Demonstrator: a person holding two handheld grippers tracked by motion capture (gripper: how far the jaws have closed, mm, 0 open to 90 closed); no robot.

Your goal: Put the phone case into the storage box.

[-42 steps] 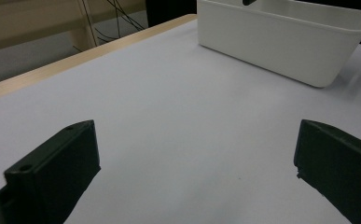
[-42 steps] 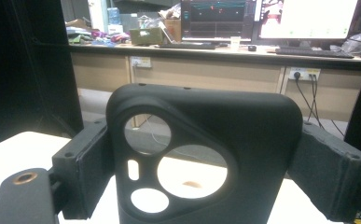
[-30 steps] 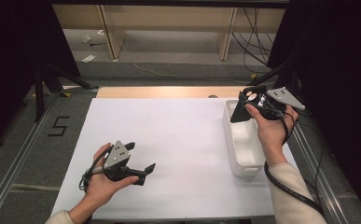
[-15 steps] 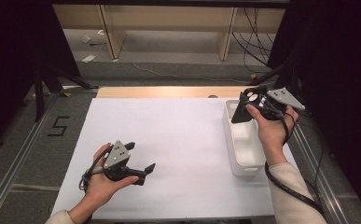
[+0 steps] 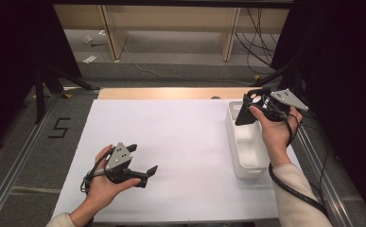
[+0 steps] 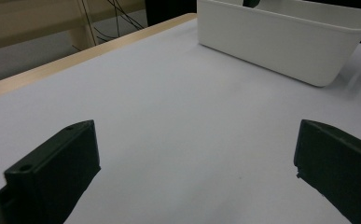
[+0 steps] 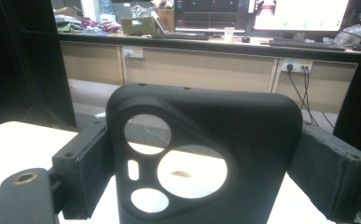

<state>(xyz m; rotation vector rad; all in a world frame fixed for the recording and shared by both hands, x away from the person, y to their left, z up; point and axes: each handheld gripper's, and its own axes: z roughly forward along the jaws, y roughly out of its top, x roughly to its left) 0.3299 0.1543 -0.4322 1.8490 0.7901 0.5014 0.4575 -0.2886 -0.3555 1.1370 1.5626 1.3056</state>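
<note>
Your two black plastic handheld grippers, left gripper (image 5: 145,174) and right gripper (image 5: 243,116), each topped with a grey three-cornered plate dotted with small screws, blocky matte black jaws with screw holes, black cables trailing from each, your cream long sleeves at both wrists.

A white rectangular plastic bin (image 5: 247,156) stands on the white-topped table (image 5: 185,137), along its right edge, its length running from near to far. Over the bin's far end, the right gripper (image 5: 245,115) holds a black moulded phone case with camera cut-outs (image 7: 206,154) between its jaws. The left gripper (image 5: 143,161) sits low over the table's near left part, well apart from the bin, jaws pointing toward it. Behind the table, across the floor, stands a pale wooden bench (image 5: 171,28).
</note>
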